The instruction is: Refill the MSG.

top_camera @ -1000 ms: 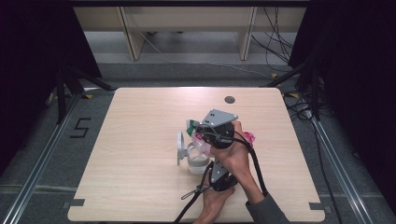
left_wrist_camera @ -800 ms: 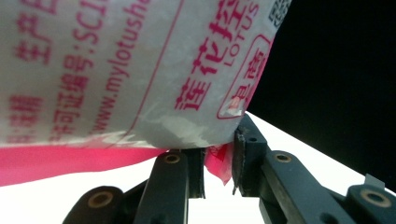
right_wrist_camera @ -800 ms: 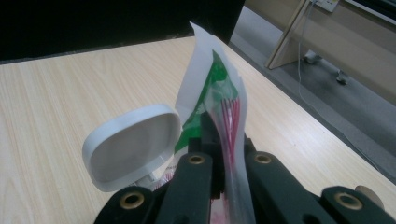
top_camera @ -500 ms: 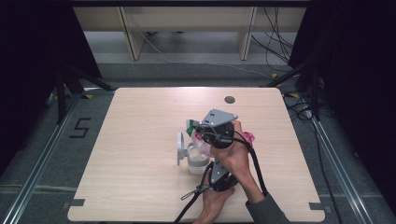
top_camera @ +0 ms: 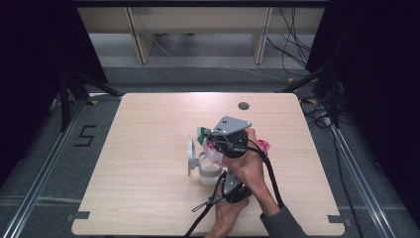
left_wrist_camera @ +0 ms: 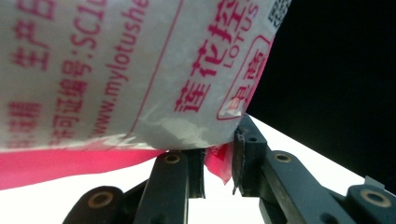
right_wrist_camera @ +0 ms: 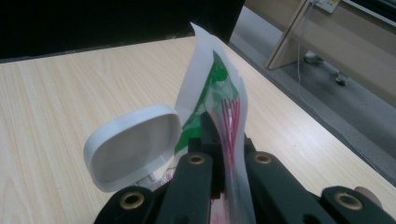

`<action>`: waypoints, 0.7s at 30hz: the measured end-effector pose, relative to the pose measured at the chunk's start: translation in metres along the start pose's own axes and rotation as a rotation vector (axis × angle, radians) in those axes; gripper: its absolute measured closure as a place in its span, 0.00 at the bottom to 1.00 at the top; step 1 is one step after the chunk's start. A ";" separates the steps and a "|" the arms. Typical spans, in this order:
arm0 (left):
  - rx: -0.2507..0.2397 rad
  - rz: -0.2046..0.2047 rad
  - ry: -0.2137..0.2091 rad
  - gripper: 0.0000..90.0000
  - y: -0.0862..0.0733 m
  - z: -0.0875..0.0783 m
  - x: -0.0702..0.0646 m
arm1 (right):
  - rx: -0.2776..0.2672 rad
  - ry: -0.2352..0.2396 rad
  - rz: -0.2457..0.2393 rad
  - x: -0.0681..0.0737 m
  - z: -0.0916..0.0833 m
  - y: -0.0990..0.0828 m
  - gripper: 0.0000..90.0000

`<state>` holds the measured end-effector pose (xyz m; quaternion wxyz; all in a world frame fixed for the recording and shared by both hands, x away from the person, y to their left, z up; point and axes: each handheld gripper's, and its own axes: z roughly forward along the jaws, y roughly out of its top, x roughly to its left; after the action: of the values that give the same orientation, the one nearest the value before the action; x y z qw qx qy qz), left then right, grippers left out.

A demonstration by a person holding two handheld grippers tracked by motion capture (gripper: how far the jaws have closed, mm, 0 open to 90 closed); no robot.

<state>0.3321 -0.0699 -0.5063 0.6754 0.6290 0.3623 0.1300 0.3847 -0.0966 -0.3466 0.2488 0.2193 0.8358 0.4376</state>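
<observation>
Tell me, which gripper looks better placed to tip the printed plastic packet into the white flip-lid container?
Probably the right gripper: it pinches the white, red and green printed plastic packet beside the white flip-lid container. The left gripper clamps the packet's red bottom edge.

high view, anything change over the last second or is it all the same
Nothing visibly changed. The right gripper stays shut on the plastic bag, the left gripper still pinches the bag's lower edge, and both hands sit in the same spot over the white container with its lid flipped open on the table.
</observation>
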 end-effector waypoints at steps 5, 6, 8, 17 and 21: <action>0.114 0.141 0.031 0.85 0.003 -0.008 0.011 | 0.003 0.005 0.004 0.000 0.000 0.001 1.00; 0.044 0.059 0.026 0.85 0.001 -0.003 0.005 | 0.005 -0.001 0.013 0.002 0.000 0.001 1.00; 0.056 0.069 0.025 0.85 0.001 -0.003 0.007 | 0.004 0.003 0.010 0.002 0.001 0.001 1.00; 0.048 0.071 0.020 0.85 0.002 -0.003 0.006 | 0.006 0.003 -0.002 0.003 0.001 0.002 1.00; 0.048 0.070 0.022 0.85 0.002 -0.004 0.006 | 0.000 0.002 -0.017 0.002 0.002 0.002 1.00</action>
<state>0.3344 -0.0630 -0.5066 0.6513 0.6557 0.3505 0.1518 0.3845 -0.0927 -0.3468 0.2515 0.2116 0.8379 0.4358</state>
